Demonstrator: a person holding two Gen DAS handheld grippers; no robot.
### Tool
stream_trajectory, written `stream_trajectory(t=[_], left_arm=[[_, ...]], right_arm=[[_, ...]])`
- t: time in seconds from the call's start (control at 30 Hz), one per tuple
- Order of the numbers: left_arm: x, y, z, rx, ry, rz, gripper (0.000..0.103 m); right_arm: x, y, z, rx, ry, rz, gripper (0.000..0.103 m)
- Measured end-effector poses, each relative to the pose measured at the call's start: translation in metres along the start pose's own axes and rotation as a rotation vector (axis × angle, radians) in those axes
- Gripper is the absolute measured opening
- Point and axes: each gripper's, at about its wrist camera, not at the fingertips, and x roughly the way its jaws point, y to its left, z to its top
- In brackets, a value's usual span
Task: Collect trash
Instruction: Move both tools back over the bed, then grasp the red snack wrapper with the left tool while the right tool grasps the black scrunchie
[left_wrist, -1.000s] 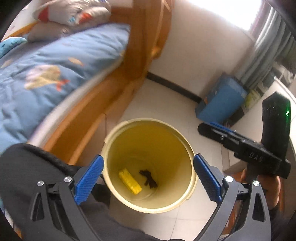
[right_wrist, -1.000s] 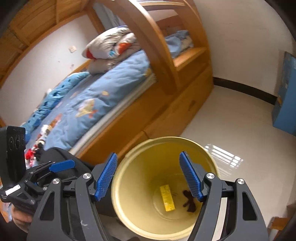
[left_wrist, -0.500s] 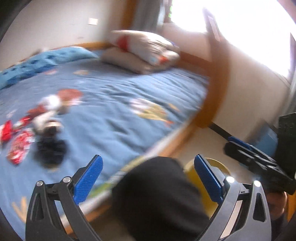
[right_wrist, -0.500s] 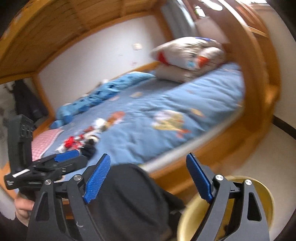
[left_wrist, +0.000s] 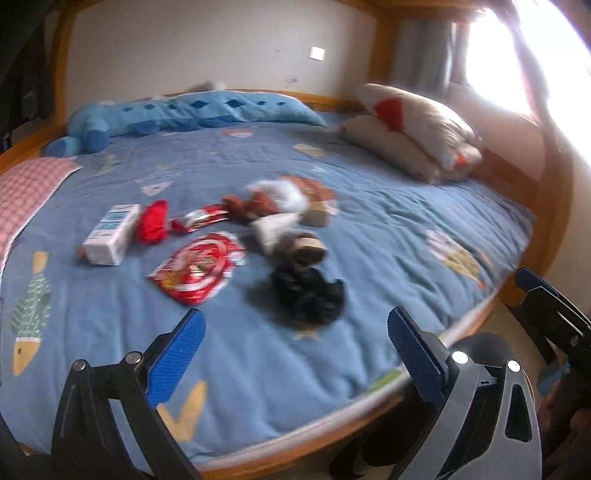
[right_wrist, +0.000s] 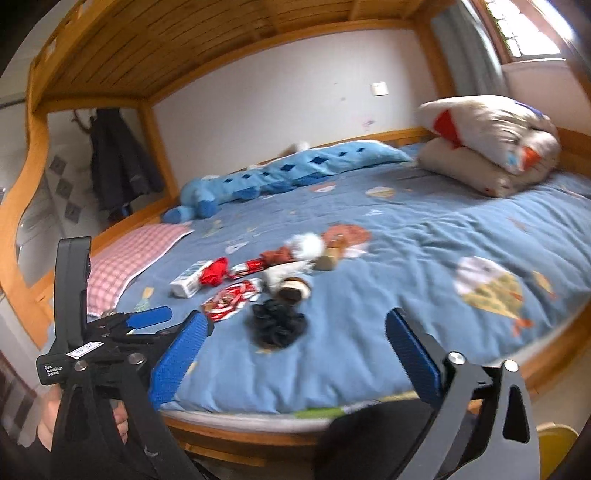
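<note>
Trash lies in a cluster on the blue bedspread (left_wrist: 388, 236): a crumpled black bag (left_wrist: 308, 295) (right_wrist: 277, 325), a red-and-white wrapper (left_wrist: 197, 271) (right_wrist: 231, 297), a white carton (left_wrist: 110, 234) (right_wrist: 188, 282), a red crumpled piece (left_wrist: 153, 221) (right_wrist: 214, 271), and brown and white scraps (left_wrist: 284, 206) (right_wrist: 295, 273). My left gripper (left_wrist: 291, 358) is open and empty, short of the black bag. My right gripper (right_wrist: 295, 354) is open and empty, also short of it. The left gripper also shows in the right wrist view (right_wrist: 147, 317). A sliver of the yellow bin (right_wrist: 554, 439) shows at bottom right.
A folded quilt (left_wrist: 413, 133) (right_wrist: 491, 144) lies at the head of the bed. A long blue plush (left_wrist: 192, 114) (right_wrist: 288, 173) runs along the wall. A pink checked pillow (left_wrist: 26, 188) (right_wrist: 129, 258) is at the left. The wooden bunk frame (right_wrist: 22, 206) surrounds the bed.
Both grippers swung up and left from over the yellow bin to face the bed. The trash cluster came into view and sits closer and more central now. Both stayed open.
</note>
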Motion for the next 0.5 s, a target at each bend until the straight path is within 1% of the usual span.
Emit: stream_trajectory(t=[0.1,0.17,0.23,0.4,0.5], left_arm=[[0.001,0.018,0.001,-0.013,0.001,0.036,0.099],[0.001,0.026,-0.001,-0.024,0.003,0.054,0.099],[0.003,0.036,-0.002,-0.038,0.006,0.063,0.099],[0.011,0.057,-0.004,-0.052,0.000,0.094,0.099],[0.018,0.068,-0.003,-0.056,-0.003,0.118,0.099]], right_arm=[[0.022,0.015,0.005,-0.025,0.025,0.011,0.095],[0.034,0.024,0.006,-0.033,0.041,0.034,0.095],[0.042,0.029,0.007,-0.040,0.045,0.046,0.095],[0.062,0.042,0.007,-0.085,0.062,0.042,0.095],[0.080,0.047,0.004,-0.102,0.088,0.041,0.095]])
